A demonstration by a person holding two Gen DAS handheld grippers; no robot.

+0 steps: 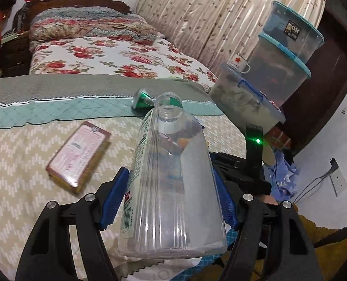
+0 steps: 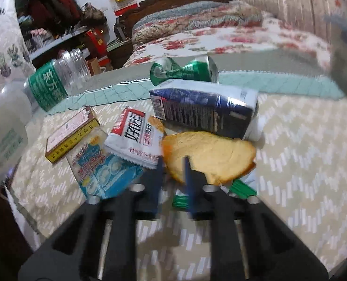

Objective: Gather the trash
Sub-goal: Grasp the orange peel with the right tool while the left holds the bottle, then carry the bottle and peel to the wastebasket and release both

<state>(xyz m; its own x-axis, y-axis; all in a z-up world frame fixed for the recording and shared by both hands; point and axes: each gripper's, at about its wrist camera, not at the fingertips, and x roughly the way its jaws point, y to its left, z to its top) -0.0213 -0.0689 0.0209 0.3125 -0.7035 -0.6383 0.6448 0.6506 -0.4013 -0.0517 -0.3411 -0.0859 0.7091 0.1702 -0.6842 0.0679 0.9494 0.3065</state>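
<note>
My left gripper [image 1: 171, 187] is shut on a clear plastic bottle [image 1: 171, 175] without a cap and holds it above the bed. A crushed green can [image 1: 141, 99] and a small brown-edged box [image 1: 78, 155] lie on the bedspread beyond. In the right wrist view my right gripper [image 2: 173, 161] has its fingers close together at the edge of a bread slice [image 2: 210, 154]. Around the slice lie a blue carton [image 2: 203, 107], the green can [image 2: 185, 70], a white snack packet [image 2: 136, 140], a blue wrapper [image 2: 103, 173], the small box [image 2: 70, 133] and a green-labelled bottle [image 2: 56, 82].
Stacked clear storage bins [image 1: 283, 53] and a star mug [image 1: 241, 64] stand right of the bed. Folded quilts [image 1: 86, 25] lie at the headboard. The other gripper's black body [image 1: 253, 154] is close on the right. Cluttered shelves [image 2: 63, 18] stand at the left.
</note>
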